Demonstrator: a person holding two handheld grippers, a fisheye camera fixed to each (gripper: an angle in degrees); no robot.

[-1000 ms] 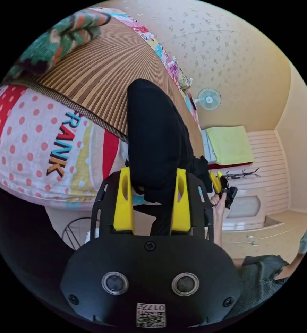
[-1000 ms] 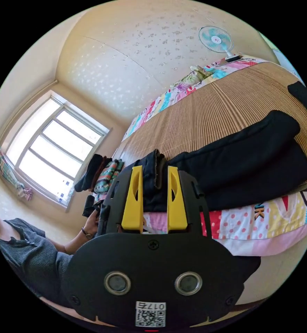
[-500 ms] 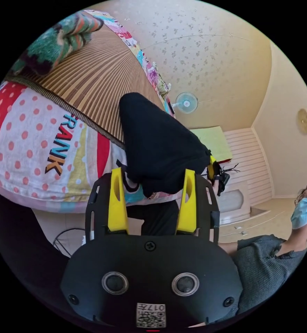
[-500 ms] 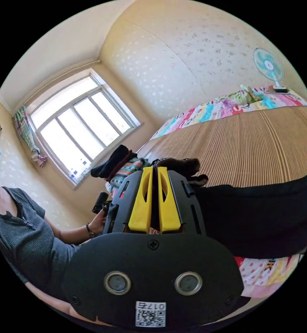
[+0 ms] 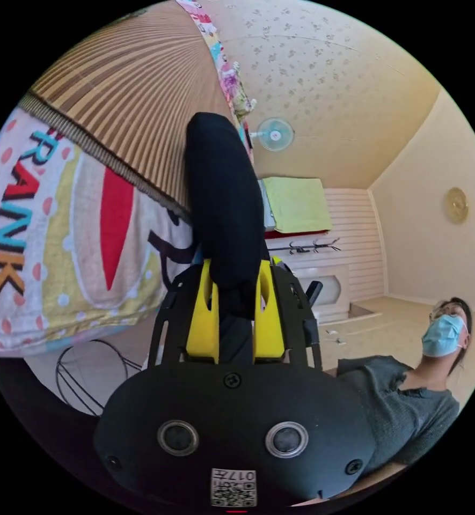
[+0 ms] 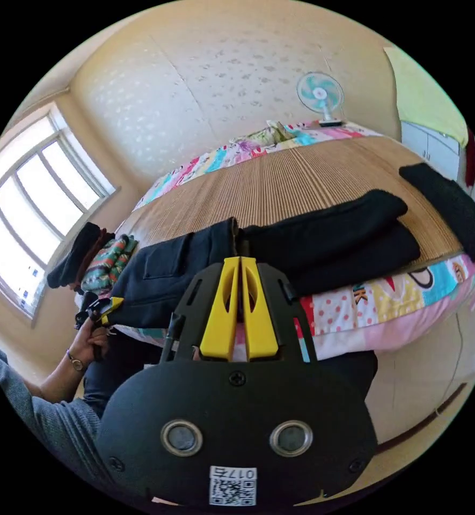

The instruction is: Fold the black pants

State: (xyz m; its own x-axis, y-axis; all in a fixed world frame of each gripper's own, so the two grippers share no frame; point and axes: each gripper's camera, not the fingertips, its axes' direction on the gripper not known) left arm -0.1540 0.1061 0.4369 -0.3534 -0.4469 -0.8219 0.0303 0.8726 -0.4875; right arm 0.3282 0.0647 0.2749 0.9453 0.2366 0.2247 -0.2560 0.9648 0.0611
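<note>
Left gripper (image 5: 236,268): yellow jaws clamped on a thick roll of the black pants (image 5: 221,188), cloth running up from between them toward 12 o'clock. Right gripper (image 6: 240,263): jaws pressed together, tips at the near edge of the pants (image 6: 280,244); no cloth visible between them, so whether any is pinched I cannot tell.

Pants lie across the near edge of the bed in the right gripper view, from 9 to 3 o'clock, waist end with pocket at left, legs doubled at right. A hand (image 6: 87,338) at 8 o'clock holds the left gripper (image 6: 100,311) at the waist end.

Surface: ribbed straw mat (image 6: 301,177) over a patterned bedsheet (image 6: 387,300) with dots and bright blocks, sheet hanging down the bed's side. Another black piece (image 6: 452,209) lies on the mat at 2 o'clock. Stack of folded clothes (image 6: 95,257) at 9 o'clock by the window (image 6: 28,214).

Room: pale speckled wallpaper (image 6: 221,70); small fan (image 6: 319,94) at the bed's far end, 1 o'clock. In the left gripper view, green cloth (image 5: 296,204) on white furniture at 2 o'clock, round wall clock (image 5: 455,205) at 3, person in grey top (image 5: 403,397) at 4.
</note>
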